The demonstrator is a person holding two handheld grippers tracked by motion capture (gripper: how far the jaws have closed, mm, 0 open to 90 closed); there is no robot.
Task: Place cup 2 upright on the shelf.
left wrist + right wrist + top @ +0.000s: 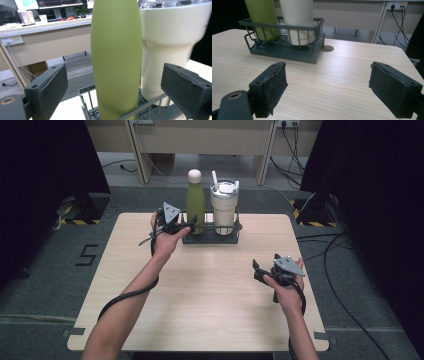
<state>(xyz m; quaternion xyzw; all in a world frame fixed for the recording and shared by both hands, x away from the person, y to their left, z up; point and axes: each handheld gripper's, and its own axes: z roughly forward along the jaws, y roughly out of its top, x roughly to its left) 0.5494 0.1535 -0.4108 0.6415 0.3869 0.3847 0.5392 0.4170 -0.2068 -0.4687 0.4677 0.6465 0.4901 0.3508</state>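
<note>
A green bottle (195,202) with a pale cap stands in a dark wire basket (210,239) at the table's far edge, next to a cream tumbler (223,207) with a lid and straw. My left gripper (187,226) is at the basket's left end, open. In the left gripper view its jaws sit either side of the green bottle (116,57), with gaps to both pads (53,86). The tumbler (172,47) stands just behind. My right gripper (257,270) hovers open over the table's right half with nothing between its jaws, facing the basket (284,51).
The light wooden table (210,300) has a small round cable hole (327,48) just right of the basket. Beyond the far edge are desk legs, cables and a wall socket (397,4). Dark curtains hang at both sides.
</note>
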